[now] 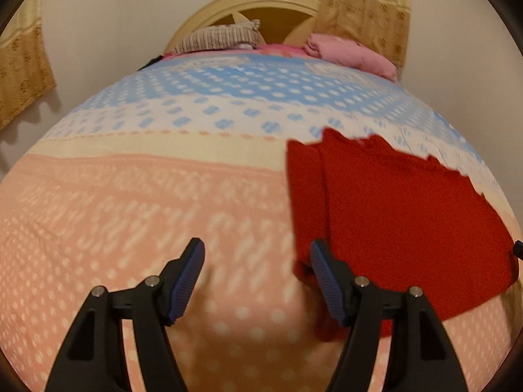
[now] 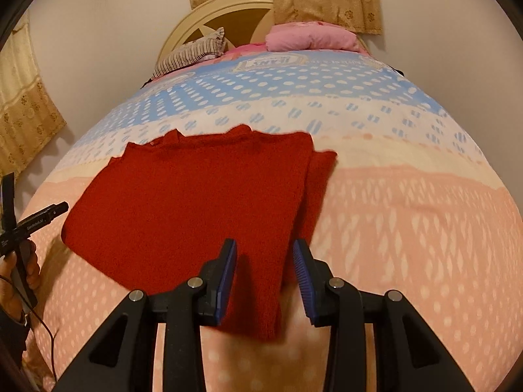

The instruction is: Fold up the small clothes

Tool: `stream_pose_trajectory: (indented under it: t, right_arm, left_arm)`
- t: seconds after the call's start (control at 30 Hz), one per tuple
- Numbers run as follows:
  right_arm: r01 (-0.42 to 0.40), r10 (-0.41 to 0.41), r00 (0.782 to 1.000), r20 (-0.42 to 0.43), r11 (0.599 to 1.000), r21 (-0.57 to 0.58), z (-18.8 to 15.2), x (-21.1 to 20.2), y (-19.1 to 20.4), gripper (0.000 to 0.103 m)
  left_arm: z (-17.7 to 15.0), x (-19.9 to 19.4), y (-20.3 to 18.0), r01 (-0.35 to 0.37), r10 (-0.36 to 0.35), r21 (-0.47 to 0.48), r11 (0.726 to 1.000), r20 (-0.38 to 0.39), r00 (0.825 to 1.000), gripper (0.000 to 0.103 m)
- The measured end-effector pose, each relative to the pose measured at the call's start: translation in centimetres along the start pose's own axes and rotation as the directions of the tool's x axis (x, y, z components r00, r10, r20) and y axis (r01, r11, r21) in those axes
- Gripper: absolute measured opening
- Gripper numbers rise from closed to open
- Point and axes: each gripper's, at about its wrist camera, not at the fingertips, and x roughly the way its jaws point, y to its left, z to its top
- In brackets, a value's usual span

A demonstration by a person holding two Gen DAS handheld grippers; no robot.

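Bed (image 1: 163,215): It is big and fills most of both views. Its cover is peach with pale dots near the cameras, then a cream band, then blue and white with dots farther away.
Headboard (image 1: 261,3): It is cream and round on top. It stands at the far end of the bed, against the wall.
Curtains (image 1: 362,9): They are tan with flower shapes. They hang behind the headboard and at the left side.
Red garment (image 2: 183,202): It lies flat on the bed, folded, with a narrow strip showing along its right side. It sits on the peach and cream parts of the cover.
Pink bundle (image 2: 310,37): It lies at the far end of the bed, on the right.
Striped pillow (image 2: 193,52): It lies at the far end, on the left.
Left hand-held gripper (image 1: 256,258): It is wide open and has hold of nothing. Its right finger is at the near left corner of the red garment.
Right hand-held gripper (image 2: 264,258): It is partly open. The near edge of the red garment lies between its fingers, but the pads do not press it.
Person's hand (image 2: 19,274): It holds the left tool at the left edge of the right view.
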Motion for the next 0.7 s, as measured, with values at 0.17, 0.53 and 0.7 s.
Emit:
stream_pose_trajectory:
  t: [0.17,0.53,0.7]
  right_arm:
    - [0.009,-0.008,1.000,-0.023,0.999,0.039,-1.3,0.5,-0.2,0.037]
    - [-0.008,0.009,0.999,-0.033,0.999,0.034,-3.2,1.4,0.9,0.037]
    - [-0.028,0.027,1.000,0.011,0.999,0.036,-3.4,0.5,1.1,0.032]
  left_arm:
    - [-0.6,0.2,-0.8,0.008,-0.008,-0.014,1.000,-0.012,1.000,0.068]
    - [-2.1,-1.3,-0.9,0.110,-0.110,-0.012,0.994,0.006,0.994,0.060]
    - [-2.4,-0.5,-1.9,0.173,-0.173,0.008,0.985,-0.025,0.985,0.027]
